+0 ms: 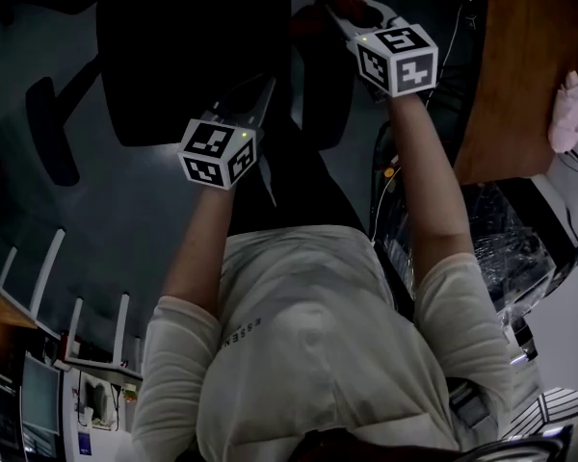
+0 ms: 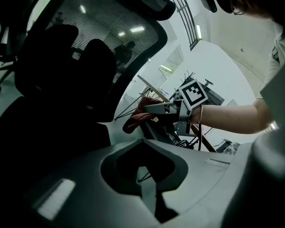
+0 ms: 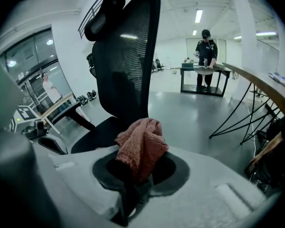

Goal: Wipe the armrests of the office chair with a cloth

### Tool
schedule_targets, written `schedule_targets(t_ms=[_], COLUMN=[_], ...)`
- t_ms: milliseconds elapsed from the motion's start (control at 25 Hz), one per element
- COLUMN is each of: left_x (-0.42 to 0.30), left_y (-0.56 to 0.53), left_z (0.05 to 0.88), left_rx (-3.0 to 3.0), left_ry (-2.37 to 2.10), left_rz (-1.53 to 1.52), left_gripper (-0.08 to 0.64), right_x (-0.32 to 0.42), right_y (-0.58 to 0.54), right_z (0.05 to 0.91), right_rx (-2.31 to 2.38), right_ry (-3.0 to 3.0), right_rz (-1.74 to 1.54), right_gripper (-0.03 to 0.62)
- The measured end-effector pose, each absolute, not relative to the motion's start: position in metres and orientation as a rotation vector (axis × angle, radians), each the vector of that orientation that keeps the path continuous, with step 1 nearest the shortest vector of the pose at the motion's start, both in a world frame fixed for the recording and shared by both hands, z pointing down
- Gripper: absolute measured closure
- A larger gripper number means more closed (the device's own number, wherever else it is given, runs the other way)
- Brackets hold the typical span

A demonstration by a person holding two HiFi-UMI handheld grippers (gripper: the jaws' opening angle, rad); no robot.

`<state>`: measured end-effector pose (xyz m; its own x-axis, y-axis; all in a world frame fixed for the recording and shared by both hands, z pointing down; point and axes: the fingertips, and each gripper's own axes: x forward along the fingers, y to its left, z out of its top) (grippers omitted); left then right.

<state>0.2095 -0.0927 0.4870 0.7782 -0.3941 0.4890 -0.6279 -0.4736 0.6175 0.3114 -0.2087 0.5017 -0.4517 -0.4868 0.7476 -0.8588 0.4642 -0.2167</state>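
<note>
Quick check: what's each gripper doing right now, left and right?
Left gripper: shut, nothing between its jaws.
Right gripper: shut on the pink cloth.

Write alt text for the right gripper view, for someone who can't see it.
The right claw grips a bunched pink cloth. Behind it stands a black mesh office chair, with a person at a distant table.

Open office hall: mesh-backed office chair (image 3: 128, 51), wooden desk (image 3: 261, 83), glass partitions (image 3: 31, 61), ceiling strip lights (image 3: 198, 15).
</note>
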Motion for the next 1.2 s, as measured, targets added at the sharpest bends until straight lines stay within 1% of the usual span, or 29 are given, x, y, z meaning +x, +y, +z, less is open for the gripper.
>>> schedule_targets(t_ms=[280, 440, 560, 720, 880, 1040, 1200], left_x=[0.217, 0.213, 0.203, 0.184, 0.158, 0.142, 0.135], left_y=[-0.098, -0.096, -0.092, -0.090, -0.090, -0.082, -0.070], left_z=[0.486, 0.476, 0.471, 0.462, 0.460, 0.463, 0.467], left_rx=[2.143, 2.146, 2.159, 2.183, 2.191, 2.188, 2.188], left_ry=[-0.751, -0.745, -0.722, -0.707, -0.700, -0.681, -0.643], left_rz=[0.371, 0.360, 0.366, 0.375, 0.383, 0.392, 0.401], left_gripper=[0.545, 0.545, 0.545, 0.545, 0.545, 0.545, 0.545], right_x=[0.363, 0.379, 0.356, 0.299, 0.251, 0.249, 0.250], right_y=[-0.194, -0.199, -0.213, -0.218, -0.209, -0.188, -0.162], right_z=[0.511, 0.485, 0.447, 0.415, 0.435, 0.468, 0.473], right_rx=[1.197, 1.320, 1.422, 1.470, 1.401, 1.351, 1.337], right_ry=[-1.974, -1.942, -2.028, -2.183, -2.169, -1.979, -1.923], right_rz=[0.788, 0.710, 0.625, 0.602, 0.599, 0.546, 0.520], right_gripper=[0.531, 0.531, 0.531, 0.531, 0.531, 0.531, 0.531])
